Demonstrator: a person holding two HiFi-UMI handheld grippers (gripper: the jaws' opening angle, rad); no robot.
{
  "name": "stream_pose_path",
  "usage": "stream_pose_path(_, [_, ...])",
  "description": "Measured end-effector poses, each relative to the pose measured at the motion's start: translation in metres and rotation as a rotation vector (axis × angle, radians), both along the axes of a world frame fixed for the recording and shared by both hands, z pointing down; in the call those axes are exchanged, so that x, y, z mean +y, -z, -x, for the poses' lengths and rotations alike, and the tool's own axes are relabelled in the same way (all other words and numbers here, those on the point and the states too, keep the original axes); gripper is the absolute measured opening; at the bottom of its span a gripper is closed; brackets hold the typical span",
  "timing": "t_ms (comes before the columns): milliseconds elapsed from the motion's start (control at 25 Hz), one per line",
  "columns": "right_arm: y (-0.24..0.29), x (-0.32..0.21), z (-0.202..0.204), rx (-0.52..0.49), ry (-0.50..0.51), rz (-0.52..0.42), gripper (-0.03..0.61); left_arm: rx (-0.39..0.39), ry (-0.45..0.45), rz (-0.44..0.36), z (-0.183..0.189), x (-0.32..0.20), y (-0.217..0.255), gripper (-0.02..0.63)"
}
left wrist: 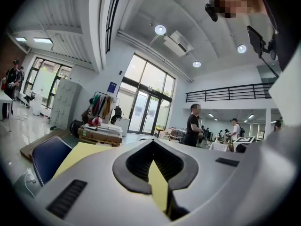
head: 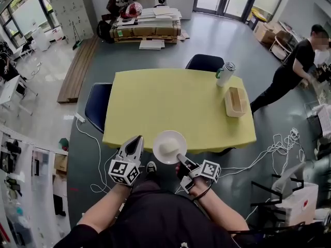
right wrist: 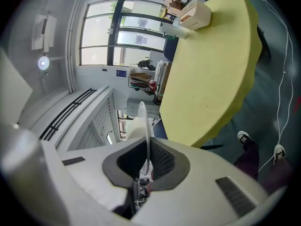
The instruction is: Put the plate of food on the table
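A white plate (head: 169, 146) carrying a pale mound of food (head: 168, 148) hangs in the air just off the near edge of the yellow table (head: 170, 102). My right gripper (head: 182, 159) is shut on the plate's near rim. In the right gripper view the plate (right wrist: 142, 121) stands edge-on between the jaws of the right gripper (right wrist: 146, 161), with the table (right wrist: 211, 69) beyond. My left gripper (head: 136, 142) hovers left of the plate, apart from it, jaws together and holding nothing. Through the left gripper (left wrist: 155, 168) only a thin yellow sliver of table shows.
On the table's right side stand a wooden tissue box (head: 235, 101) and a can (head: 225, 74). Dark blue chairs sit at the far side (head: 205, 62) and left side (head: 96, 106). A person (head: 289, 71) bends at the right. White cables (head: 269, 151) trail over the floor.
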State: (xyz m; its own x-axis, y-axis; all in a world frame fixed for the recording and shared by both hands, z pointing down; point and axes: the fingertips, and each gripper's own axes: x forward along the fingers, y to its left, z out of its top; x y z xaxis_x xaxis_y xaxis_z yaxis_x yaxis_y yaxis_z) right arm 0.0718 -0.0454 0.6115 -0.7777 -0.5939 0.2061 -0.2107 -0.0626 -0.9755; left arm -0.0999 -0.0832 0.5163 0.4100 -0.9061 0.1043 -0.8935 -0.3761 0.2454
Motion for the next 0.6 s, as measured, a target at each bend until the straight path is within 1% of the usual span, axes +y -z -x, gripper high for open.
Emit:
stream_pose_path(240, [0.006,-0.049,0.025,0.011,-0.011,0.008,0.02,0.013,-0.03,0.021,0.019,-0.057,-0.002,0.009])
stream_pose_path(440, [0.014,-0.09,0.049,0.012,-0.016,0.009,0.02,0.011,-0.062,0.014,0.034,-0.102,0.004,0.008])
stream_pose_path(600, [0.021,-0.118,0.071,0.007,-0.011,-0.011,0.02,0.019,-0.079,0.004,0.05,-0.133,0.008,0.009])
